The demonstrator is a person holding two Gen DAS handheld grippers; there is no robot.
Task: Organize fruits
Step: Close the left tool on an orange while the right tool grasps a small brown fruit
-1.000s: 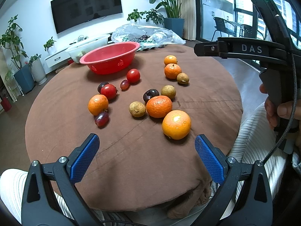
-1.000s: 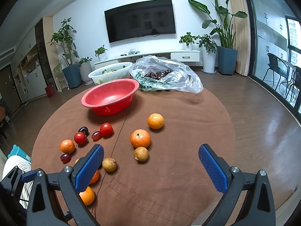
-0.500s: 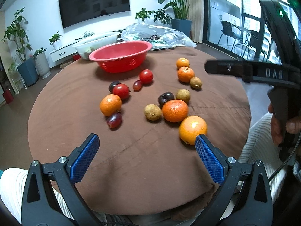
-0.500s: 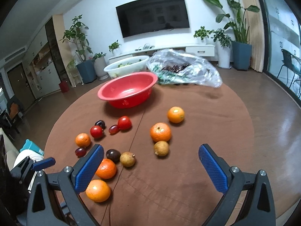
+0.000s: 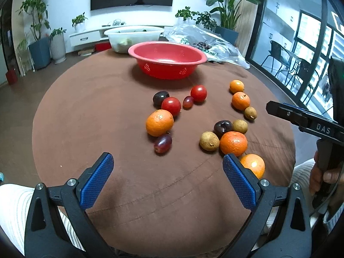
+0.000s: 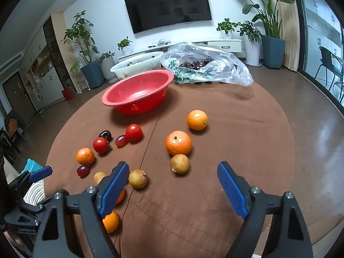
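Loose fruit lies on a round brown table: several oranges, red tomatoes, dark plums, grapes and tan longans. An empty red basket stands at the back. My left gripper is open and empty above the near table edge, an orange and a grape ahead of it. My right gripper is open and empty, hovering near a longan and an orange.
A clear plastic bag holding dark fruit and a white tub sit behind the basket. The right gripper's body shows at the right of the left wrist view. Potted plants, a TV and a glass door surround the table.
Both views have swung: the left gripper has turned left so the fruit now sits more to the right; the right gripper has moved closer over the fruit. Both stay open.
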